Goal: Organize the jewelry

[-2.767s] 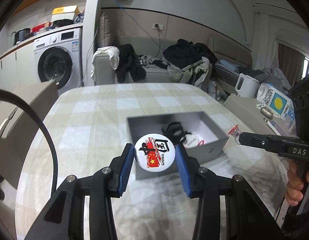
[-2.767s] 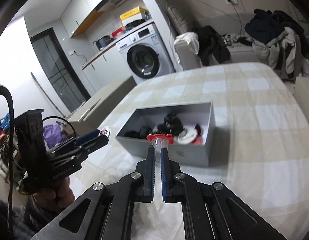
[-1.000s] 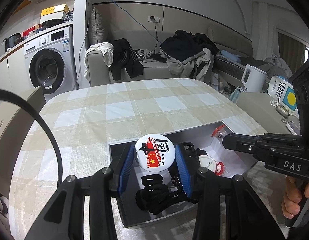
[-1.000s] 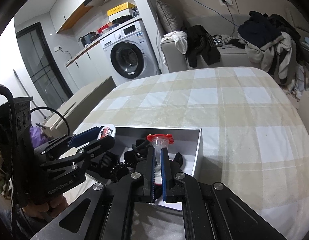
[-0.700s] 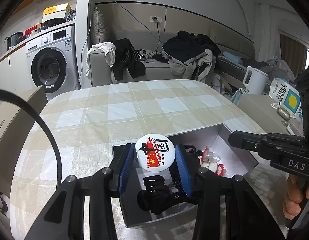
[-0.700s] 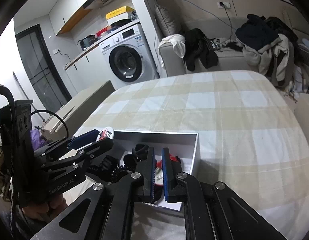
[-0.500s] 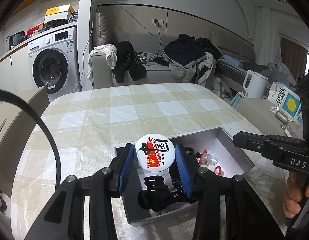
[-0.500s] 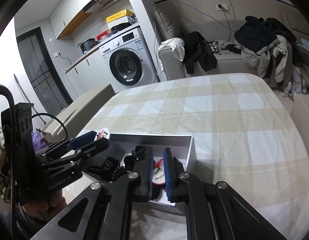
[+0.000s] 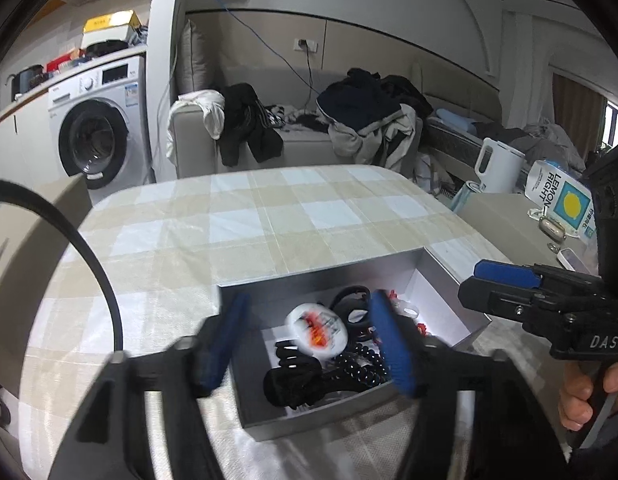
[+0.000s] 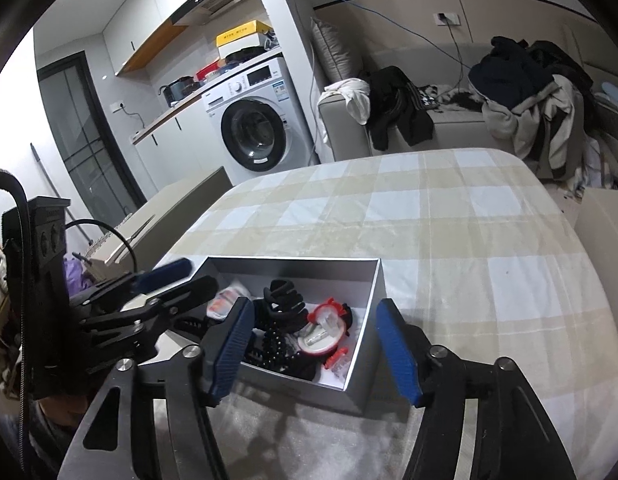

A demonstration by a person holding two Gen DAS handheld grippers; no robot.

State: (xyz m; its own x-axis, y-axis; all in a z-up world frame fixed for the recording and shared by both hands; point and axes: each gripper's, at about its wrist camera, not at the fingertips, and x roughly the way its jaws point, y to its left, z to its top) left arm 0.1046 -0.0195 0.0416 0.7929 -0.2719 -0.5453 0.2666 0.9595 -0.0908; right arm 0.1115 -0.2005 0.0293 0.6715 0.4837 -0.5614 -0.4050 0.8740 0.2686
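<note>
A grey open box (image 9: 321,276) (image 10: 369,320) sits on the checked tablecloth, holding a black hair claw (image 9: 293,380) (image 10: 285,300), a black bead bracelet (image 9: 361,360) (image 10: 275,344) and other small pieces. My left gripper (image 9: 309,344) hovers over it with its jaws opening. The round white badge (image 9: 315,330) (image 10: 225,300), blurred, drops free between them into the box. My right gripper (image 10: 315,346) (image 9: 481,288) is over the box's near right corner, its jaws opening with nothing between them. A clear red-capped piece (image 10: 323,330) lies in the box below it.
The table (image 10: 449,240) runs on behind the box and to its right. Beyond it stand a sofa (image 9: 301,148) heaped with clothes and a washing machine (image 10: 249,136). A white kettle (image 9: 497,164) and a carton (image 9: 561,200) stand on a side surface at the right.
Both grippers opened over the box. The badge left my left gripper's pads and falls into the box. The red-capped piece left my right gripper and lies inside.
</note>
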